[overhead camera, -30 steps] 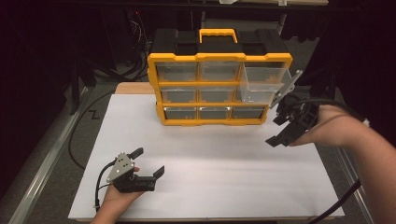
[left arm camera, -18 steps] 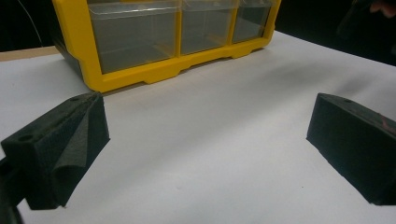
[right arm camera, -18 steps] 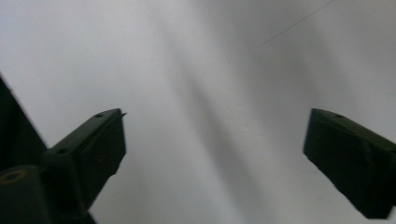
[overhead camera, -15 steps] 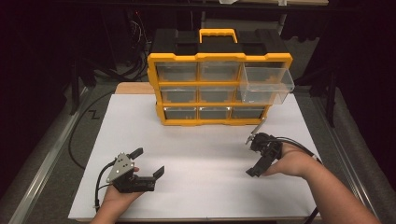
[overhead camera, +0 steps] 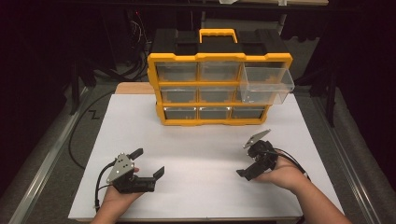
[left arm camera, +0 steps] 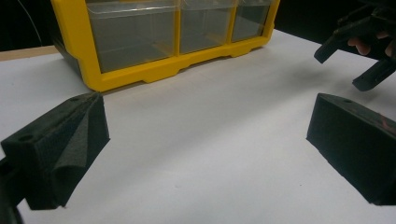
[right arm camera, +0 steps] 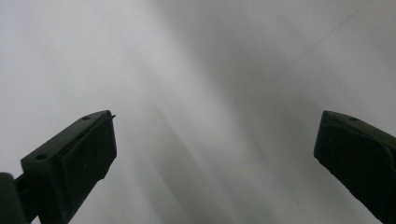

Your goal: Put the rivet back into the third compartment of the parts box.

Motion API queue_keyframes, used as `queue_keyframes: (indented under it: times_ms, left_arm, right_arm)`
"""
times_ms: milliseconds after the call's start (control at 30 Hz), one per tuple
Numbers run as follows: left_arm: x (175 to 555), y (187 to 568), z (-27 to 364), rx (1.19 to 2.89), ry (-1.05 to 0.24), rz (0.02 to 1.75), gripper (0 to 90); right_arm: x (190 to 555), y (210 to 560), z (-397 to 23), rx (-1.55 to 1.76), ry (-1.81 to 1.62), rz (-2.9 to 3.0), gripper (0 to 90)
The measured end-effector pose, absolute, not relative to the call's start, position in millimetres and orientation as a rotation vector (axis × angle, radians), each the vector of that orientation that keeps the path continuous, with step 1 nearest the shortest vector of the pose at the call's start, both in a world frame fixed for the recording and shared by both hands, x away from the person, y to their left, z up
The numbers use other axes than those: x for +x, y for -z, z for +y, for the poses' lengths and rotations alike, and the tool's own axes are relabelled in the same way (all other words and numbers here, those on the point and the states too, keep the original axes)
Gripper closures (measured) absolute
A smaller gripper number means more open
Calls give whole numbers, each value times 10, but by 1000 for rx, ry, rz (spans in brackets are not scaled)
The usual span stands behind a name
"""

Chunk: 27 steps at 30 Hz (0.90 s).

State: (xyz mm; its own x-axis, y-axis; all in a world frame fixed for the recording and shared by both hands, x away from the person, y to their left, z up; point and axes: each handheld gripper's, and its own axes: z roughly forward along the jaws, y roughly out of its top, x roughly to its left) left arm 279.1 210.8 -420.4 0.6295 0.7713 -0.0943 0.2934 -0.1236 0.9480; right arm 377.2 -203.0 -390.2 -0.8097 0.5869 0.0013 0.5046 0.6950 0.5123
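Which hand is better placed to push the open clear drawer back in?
Probably the right gripper: it sits open on the same side as the pulled-out drawer. The left gripper rests farther away.

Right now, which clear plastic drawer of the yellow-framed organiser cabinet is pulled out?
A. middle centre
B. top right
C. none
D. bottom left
B: in the high view the top-right clear plastic drawer juts forward from the yellow-framed organiser cabinet, while the other drawers sit flush in the frame.
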Motion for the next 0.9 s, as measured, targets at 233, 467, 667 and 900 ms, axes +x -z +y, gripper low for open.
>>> queue_keyframes:
  times_ms: [233,467,667,900]
  left_arm:
    - [2802,4202,2124,1688,-526,899,4]
    - [2812,4196,2148,1682,-539,917,4]
    - [2837,4213,2144,1690,-543,950,4]
    - [2838,4212,2130,1689,-553,956,4]
  right_arm:
    - [3525,3974,-2198,949,-1242,2422,0]
    - [3259,4131,-2481,988,-1535,2111,0]
    - [3205,4224,-2628,1045,-1512,2033,0]
    - [3161,4191,-2640,1000,-1559,1990,0]
